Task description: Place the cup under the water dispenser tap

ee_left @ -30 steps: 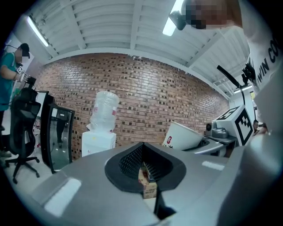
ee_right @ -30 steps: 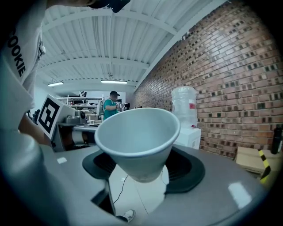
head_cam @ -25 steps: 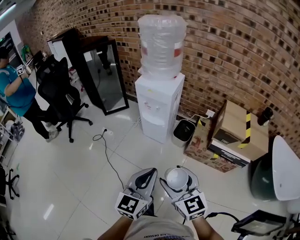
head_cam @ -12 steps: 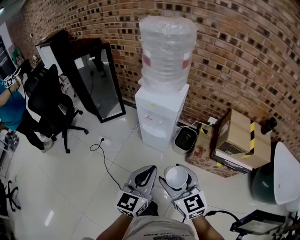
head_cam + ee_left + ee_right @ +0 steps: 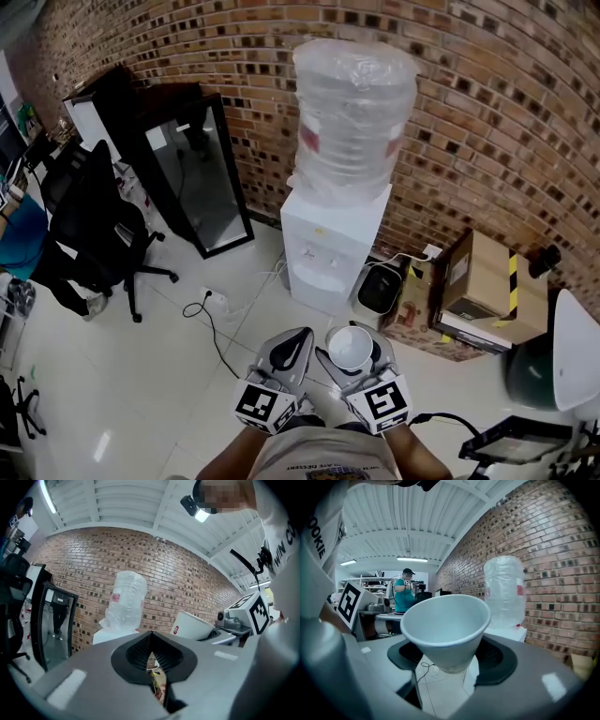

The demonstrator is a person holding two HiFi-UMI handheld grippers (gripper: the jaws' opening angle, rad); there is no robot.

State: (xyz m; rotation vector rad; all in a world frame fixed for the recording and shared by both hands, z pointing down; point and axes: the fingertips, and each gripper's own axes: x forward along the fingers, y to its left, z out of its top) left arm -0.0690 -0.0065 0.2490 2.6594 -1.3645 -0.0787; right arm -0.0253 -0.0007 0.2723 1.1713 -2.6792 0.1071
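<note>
A white paper cup point(image 5: 352, 347) stands upright between the jaws of my right gripper point(image 5: 354, 351), which is shut on its lower wall. In the right gripper view the cup point(image 5: 445, 625) fills the middle, its mouth up and nothing in it. The white water dispenser point(image 5: 333, 248), topped by a big clear bottle point(image 5: 354, 112), stands against the brick wall ahead of both grippers, a stretch of floor away. Its tap recess point(image 5: 322, 261) faces me. My left gripper point(image 5: 292, 349) hangs beside the right one, shut with nothing in it; in its own view the cup point(image 5: 192, 626) shows at the right.
A black office chair point(image 5: 89, 225) and a black-framed glass panel point(image 5: 202, 169) stand left of the dispenser. A small dark bin point(image 5: 378, 289) and cardboard boxes point(image 5: 487, 291) sit to its right. A black cable point(image 5: 220, 319) trails over the white floor.
Both grippers have moved forward together toward the dispenser, which now looks larger and nearer. The cup has stayed in the right gripper's jaws.
</note>
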